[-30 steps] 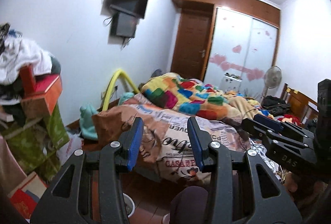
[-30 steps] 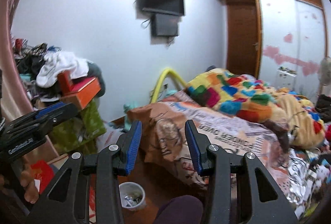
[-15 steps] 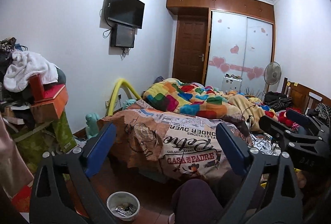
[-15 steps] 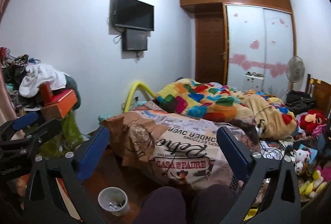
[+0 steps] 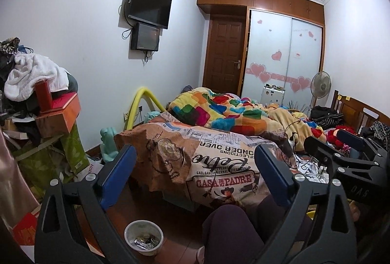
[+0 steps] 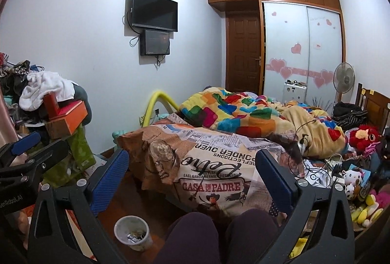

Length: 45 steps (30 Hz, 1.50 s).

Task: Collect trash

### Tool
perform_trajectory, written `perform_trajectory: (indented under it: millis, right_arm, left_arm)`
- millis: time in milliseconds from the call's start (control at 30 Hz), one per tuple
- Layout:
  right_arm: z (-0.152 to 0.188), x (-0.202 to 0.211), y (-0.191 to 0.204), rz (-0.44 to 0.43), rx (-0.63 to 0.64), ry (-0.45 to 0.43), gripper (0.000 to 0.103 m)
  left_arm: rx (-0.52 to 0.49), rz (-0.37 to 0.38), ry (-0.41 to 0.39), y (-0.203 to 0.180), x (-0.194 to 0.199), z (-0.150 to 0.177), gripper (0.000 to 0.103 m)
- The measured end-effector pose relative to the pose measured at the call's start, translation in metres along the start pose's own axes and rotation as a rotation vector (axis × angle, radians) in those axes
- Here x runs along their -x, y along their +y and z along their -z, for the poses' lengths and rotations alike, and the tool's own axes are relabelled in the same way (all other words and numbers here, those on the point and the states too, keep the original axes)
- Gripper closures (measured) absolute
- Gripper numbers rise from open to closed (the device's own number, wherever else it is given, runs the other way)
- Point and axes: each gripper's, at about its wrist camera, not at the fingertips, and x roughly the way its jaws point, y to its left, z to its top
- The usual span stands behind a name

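Note:
A small white bin (image 5: pixel 143 240) (image 6: pixel 132 236) stands on the wooden floor near the foot of the bed, with a few scraps inside. My left gripper (image 5: pixel 195 154) is open wide with nothing between its blue pads, and it hangs above and behind the bin. My right gripper (image 6: pixel 192 156) is also open and empty, aimed at the bed's end. Each gripper shows in the other's view: the right gripper (image 5: pixel 325 139) at the right edge, the left gripper (image 6: pixel 46 142) at the left edge.
A bed (image 5: pixel 219 166) with a printed cover and a colourful blanket (image 6: pixel 243 113) fills the middle. A person's knees (image 6: pixel 195 234) are at the bottom. Clothes and boxes (image 5: pixel 43 98) pile up at left, stuffed toys (image 6: pixel 363 137) at right. A door (image 5: pixel 225 54) and a fan (image 6: pixel 343 79) stand at the back.
Both grippers went from narrowly parted jaws to wide open. Both views pulled back and tipped down, so the white bin and the knees came fully into view.

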Motion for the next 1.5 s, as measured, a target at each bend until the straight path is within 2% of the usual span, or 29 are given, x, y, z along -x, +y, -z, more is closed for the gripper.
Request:
perform_trajectory:
  millis: [1500]
  right_arm:
    - [-0.003,0.004,0.005,-0.013,0.014,-0.006,0.0]
  left_arm:
    - [0.02,-0.012,0.016,0.01,0.002,0.012,0.005]
